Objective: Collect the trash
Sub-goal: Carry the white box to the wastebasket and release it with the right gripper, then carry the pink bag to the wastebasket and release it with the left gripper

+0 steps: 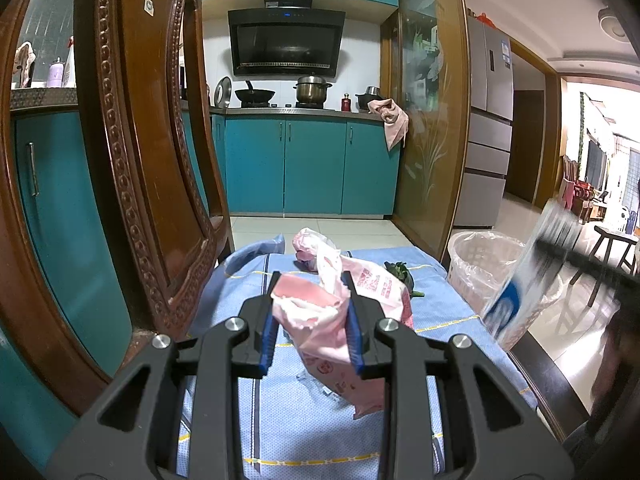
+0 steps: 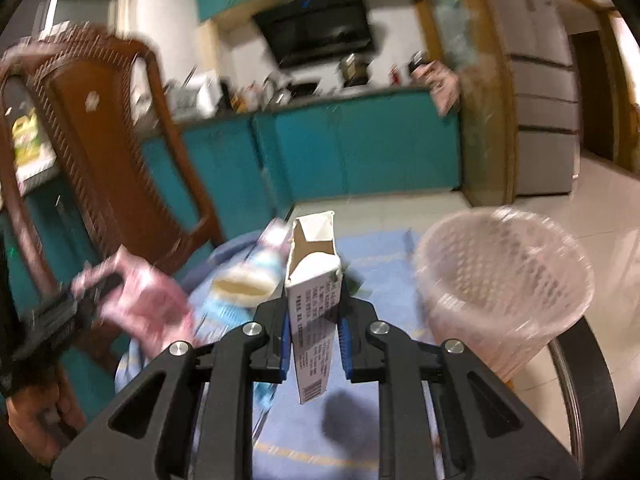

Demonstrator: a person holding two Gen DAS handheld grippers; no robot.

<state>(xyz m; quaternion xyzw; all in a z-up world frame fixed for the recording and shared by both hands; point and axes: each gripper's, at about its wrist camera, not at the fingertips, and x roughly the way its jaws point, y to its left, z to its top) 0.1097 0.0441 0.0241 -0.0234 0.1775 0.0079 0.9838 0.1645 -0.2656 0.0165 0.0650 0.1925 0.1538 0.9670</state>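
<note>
My left gripper point(image 1: 312, 312) pinches a crumpled pink plastic bag point(image 1: 320, 320) above the blue tablecloth point(image 1: 304, 420); my right gripper point(image 2: 314, 332) clamps an opened white carton point(image 2: 314, 304) (flaps up), lifted near the lined wastebasket point(image 2: 500, 280) beyond the table's edge.

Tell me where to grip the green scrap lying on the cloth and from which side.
Take the green scrap across its narrow width, coming from above. It lies low and flat on the cloth, right beside the pink bag, so a sideways approach would likely snag the bag.
</note>
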